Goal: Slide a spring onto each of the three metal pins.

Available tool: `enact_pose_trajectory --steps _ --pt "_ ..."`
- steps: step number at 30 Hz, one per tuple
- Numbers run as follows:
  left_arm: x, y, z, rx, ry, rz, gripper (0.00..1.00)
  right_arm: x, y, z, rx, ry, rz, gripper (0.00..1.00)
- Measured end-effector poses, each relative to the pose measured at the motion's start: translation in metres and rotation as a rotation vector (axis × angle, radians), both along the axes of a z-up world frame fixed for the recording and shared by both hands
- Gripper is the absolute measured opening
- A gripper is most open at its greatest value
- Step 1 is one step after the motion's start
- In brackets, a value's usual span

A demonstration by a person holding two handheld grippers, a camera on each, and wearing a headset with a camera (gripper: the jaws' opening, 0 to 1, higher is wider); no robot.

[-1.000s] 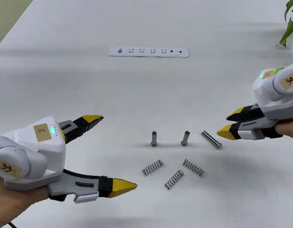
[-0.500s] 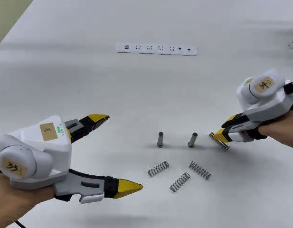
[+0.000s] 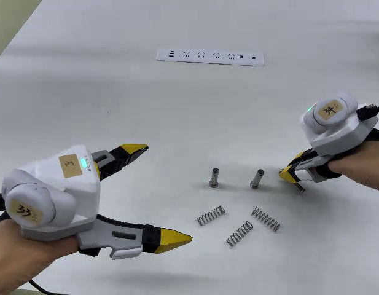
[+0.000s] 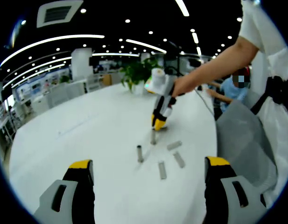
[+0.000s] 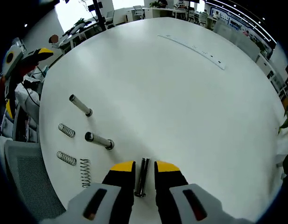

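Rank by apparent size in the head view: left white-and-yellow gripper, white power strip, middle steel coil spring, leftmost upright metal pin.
1. left white-and-yellow gripper, inflated by nearness
2. white power strip, farthest away
3. middle steel coil spring
4. leftmost upright metal pin, foreshortened

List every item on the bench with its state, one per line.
Left claw, open, holding nothing.
Right claw, jaws nearly together around lying pin; grip unclear.
Lying pin, flat, bare.
Left pin, upright, bare.
Middle pin, upright, bare.
Left spring, lying loose.
Middle spring, lying loose.
Right spring, lying loose.
Power strip, no plugs in it.
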State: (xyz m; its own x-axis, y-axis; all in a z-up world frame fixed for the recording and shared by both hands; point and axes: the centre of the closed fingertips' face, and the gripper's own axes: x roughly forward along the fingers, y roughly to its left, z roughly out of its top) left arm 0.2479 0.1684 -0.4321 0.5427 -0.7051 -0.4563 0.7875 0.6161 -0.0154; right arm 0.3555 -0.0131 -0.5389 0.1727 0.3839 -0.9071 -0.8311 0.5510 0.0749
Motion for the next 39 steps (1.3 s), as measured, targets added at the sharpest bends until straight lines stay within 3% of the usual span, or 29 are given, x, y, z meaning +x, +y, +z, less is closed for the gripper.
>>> enact_pose_trajectory --steps 15,25,39 --pt "0.001 -0.003 -0.001 -0.012 0.003 -0.001 1.0 0.004 0.0 -0.014 -0.032 0.028 -0.01 0.14" --pt "0.001 -0.002 -0.001 -0.017 0.003 0.005 1.0 0.004 0.001 -0.013 -0.081 -0.009 0.017 0.1" --pt "0.0 -0.003 0.0 -0.025 0.004 0.01 1.0 0.005 -0.001 -0.015 -0.093 -0.014 0.006 0.09"
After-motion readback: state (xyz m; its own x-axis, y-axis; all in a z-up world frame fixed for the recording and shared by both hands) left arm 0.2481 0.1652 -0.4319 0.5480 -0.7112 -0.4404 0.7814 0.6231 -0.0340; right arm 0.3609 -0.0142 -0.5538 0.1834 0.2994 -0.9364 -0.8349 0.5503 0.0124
